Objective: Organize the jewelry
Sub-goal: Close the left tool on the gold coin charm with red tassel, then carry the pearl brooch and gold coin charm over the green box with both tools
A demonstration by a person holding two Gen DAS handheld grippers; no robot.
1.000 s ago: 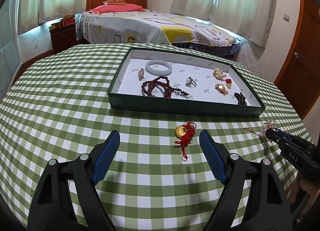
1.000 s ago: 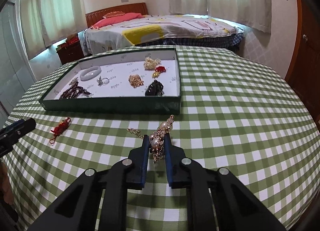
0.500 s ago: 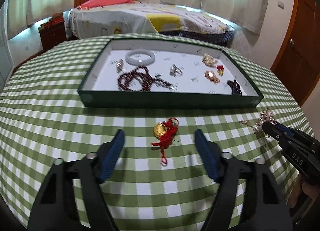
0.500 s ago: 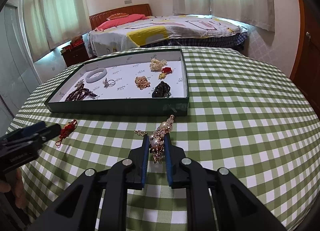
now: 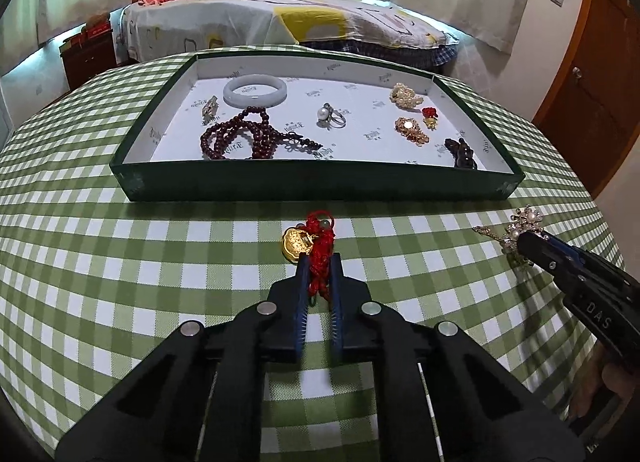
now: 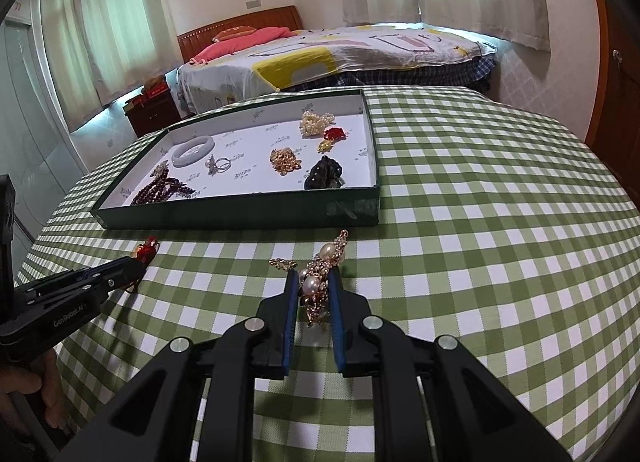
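A red knotted cord charm with a gold pendant lies on the green checked cloth just in front of the green tray. My left gripper is shut on the red cord, and the pendant sticks out to the left of the pads. My right gripper is shut on a gold and pearl brooch, low over the cloth. The left wrist view shows that brooch at the right gripper's tip. The left gripper on the charm appears at the left of the right wrist view.
The tray holds a white bangle, a dark red bead strand, a pearl ring, gold pieces and a dark carved piece. A bed stands beyond the round table and a wooden door at the right.
My left gripper moved forward and down onto the red charm and went from wide open to shut on its cord. The right gripper kept still with the brooch.
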